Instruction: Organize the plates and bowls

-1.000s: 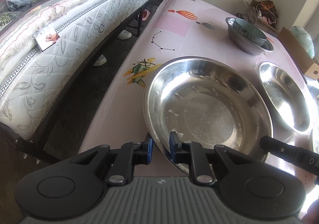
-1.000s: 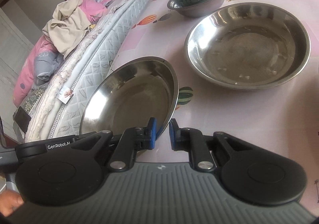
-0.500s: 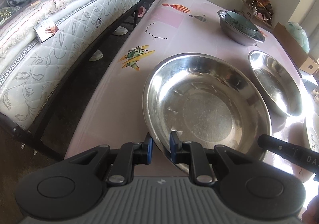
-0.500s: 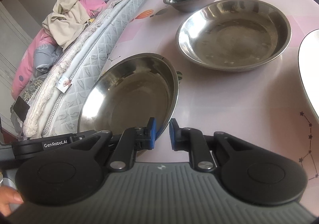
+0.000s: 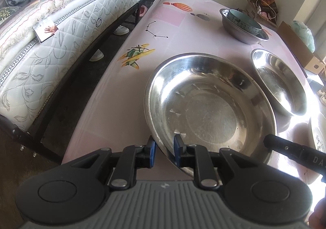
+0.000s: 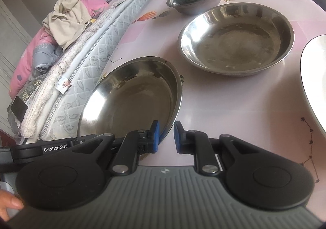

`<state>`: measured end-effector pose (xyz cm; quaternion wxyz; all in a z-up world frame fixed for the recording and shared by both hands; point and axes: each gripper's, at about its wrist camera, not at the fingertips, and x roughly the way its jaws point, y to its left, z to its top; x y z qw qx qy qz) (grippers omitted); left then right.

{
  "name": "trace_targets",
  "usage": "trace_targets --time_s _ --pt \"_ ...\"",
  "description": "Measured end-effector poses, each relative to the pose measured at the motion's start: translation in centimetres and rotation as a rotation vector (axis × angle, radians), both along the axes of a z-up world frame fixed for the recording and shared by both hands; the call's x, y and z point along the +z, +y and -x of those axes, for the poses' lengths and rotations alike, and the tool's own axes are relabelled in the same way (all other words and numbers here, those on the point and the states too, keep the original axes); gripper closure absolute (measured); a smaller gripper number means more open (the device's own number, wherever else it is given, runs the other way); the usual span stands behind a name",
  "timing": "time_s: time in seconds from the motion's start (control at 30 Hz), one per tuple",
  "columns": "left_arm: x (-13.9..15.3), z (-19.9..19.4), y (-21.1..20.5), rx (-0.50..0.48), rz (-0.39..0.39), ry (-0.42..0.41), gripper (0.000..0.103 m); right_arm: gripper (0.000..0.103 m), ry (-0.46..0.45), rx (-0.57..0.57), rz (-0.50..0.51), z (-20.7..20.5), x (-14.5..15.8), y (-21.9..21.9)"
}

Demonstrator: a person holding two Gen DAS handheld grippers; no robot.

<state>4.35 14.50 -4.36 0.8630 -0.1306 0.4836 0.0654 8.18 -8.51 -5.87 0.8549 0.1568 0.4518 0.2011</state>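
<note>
Evidently light, stiff and slick, the steel basin [image 5: 209,111] is hanging tilted over the bench [image 5: 122,106] edge. The left fingers [image 5: 151,152] are clamping its thin rim, and the right fingers [image 6: 155,137] are sitting nearly closed around that rim farther along.

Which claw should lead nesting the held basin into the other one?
Right, likely: left claw and right claw both pinch the held basin by its rim, but the other basin lies rightward.
</note>
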Motion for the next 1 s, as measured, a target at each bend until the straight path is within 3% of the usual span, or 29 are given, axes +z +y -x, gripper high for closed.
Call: trace_targets --time_s 0.27,0.47,0.77,1.0 --pt "0.0 0.1 0.0 -0.003 0.008 -0.027 0.082 0.087 -0.011 -0.01 0.016 0.3 0.2 -0.4" --pt "0.3 0.6 0.8 0.024 0.008 -0.087 0.06 0.077 -0.031 -0.045 0.041 0.1 0.5 -1.3" --pt "-0.2 0.1 2.0 0.054 0.051 -0.134 0.044 0.074 -0.045 -0.076 0.03 -1.4 0.3 -1.7" --pt "0.0 -0.4 1.9 0.035 0.069 -0.165 0.044 0.072 -0.041 -0.043 0.022 -2.9 -0.1 -0.2"
